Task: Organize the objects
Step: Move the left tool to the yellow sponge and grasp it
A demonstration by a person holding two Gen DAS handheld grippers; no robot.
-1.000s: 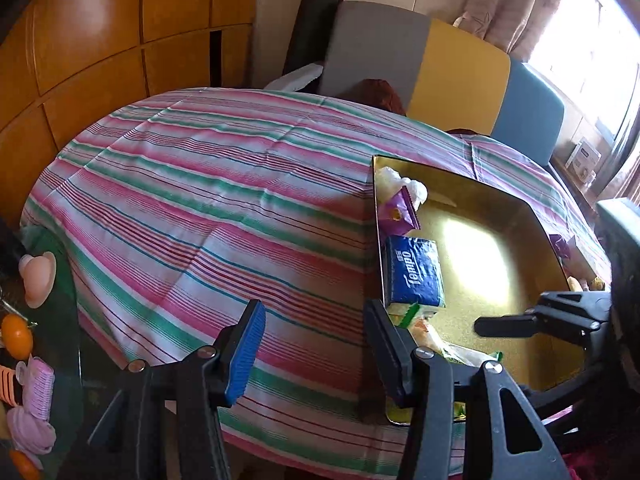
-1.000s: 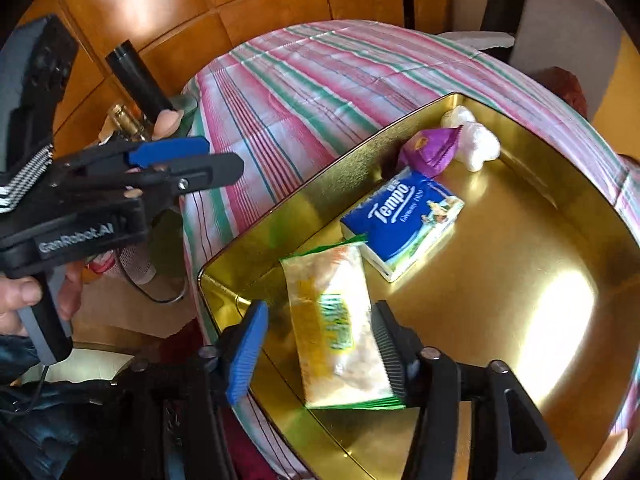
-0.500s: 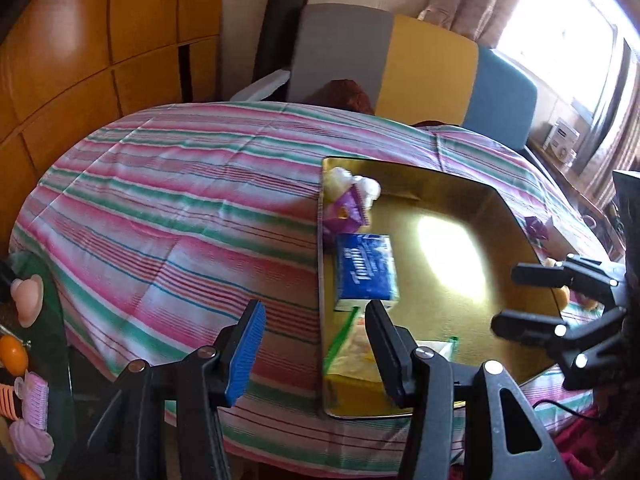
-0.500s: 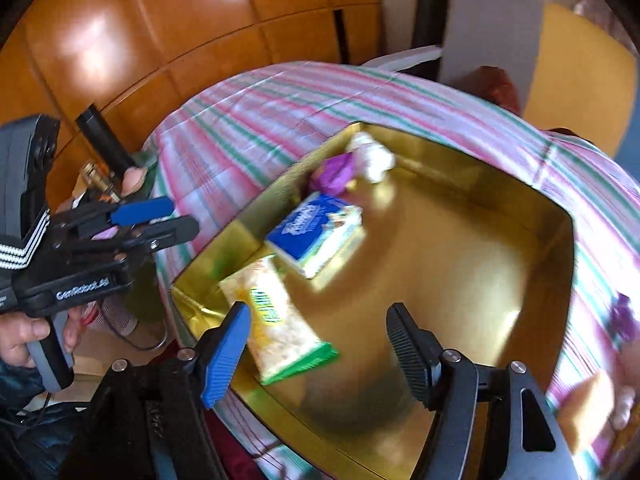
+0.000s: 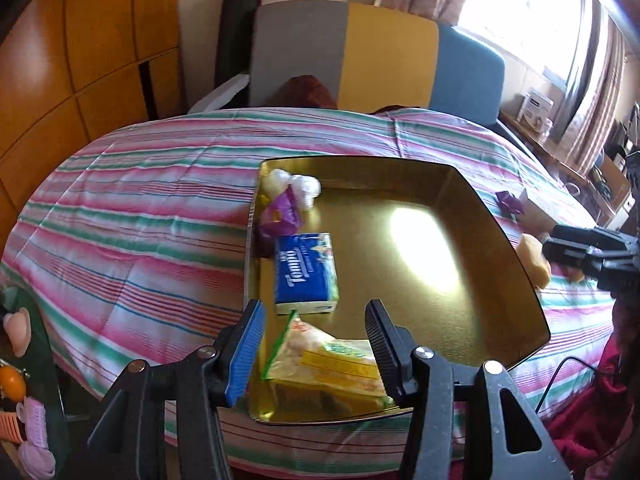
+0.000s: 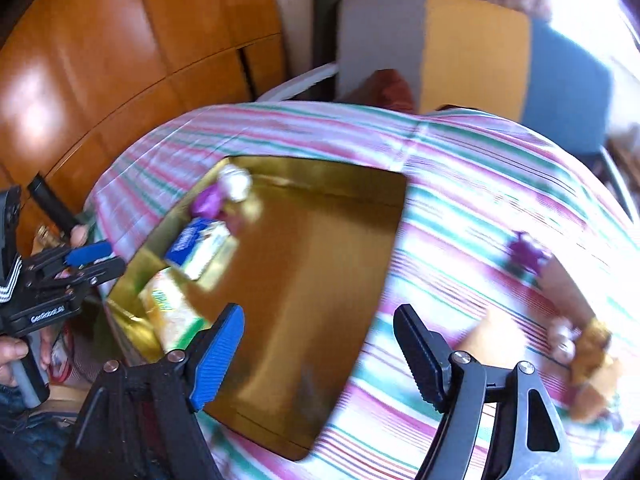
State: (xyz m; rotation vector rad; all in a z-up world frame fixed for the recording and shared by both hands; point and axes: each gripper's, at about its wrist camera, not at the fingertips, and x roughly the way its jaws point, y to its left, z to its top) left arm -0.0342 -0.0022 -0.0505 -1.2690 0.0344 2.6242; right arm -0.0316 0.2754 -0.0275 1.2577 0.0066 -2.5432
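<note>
A gold tray (image 5: 380, 216) lies on the striped tablecloth (image 5: 132, 216). Along its left side lie a white and purple wrapped bundle (image 5: 286, 200), a blue Tempo tissue pack (image 5: 306, 272) and a yellow-green snack bag (image 5: 328, 364). My left gripper (image 5: 314, 344) hovers open over the tray's near corner, above the snack bag and not touching it. The right wrist view is blurred. There my right gripper (image 6: 320, 356) hangs over the tray's (image 6: 304, 280) right part, its jaws opening with nothing between them. The snack bag (image 6: 172, 312) lies free to its left.
Right of the tray, a purple wrapper (image 6: 524, 252) and tan, yellowish items (image 6: 592, 360) lie on the cloth. Grey, yellow and blue chair backs (image 5: 384, 56) stand behind the table. A wood-panelled wall is at the left. A low surface with small toys (image 5: 24, 416) sits bottom left.
My right gripper let go of the snack bag, widened, rose and swung right across the tray. The left gripper shifted toward the tray's near corner, still open.
</note>
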